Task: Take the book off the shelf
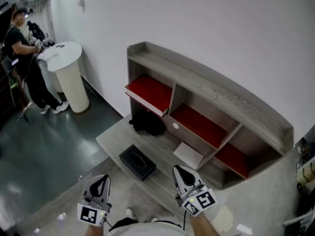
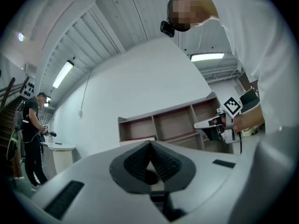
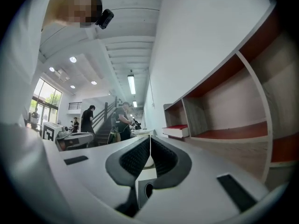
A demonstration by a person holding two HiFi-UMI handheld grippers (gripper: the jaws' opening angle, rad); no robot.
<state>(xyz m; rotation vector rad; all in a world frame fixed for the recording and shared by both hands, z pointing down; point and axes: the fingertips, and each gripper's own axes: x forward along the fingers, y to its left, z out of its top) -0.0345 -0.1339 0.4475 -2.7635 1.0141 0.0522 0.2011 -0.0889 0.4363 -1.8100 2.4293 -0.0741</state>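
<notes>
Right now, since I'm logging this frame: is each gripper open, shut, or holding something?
Left gripper: closed, holding nothing.
Right gripper: closed, holding nothing.

Book [image 1: 147, 93]: one, red cover, white page edge facing outward. It lies flat on the floor of the left-hand compartment of the shelf [image 1: 216, 90], its front edge projecting slightly past the compartment's front. Nothing rests on it. Shelf: grey wood-grain unit with three open compartments in a row, the other two red-floored.
</notes>
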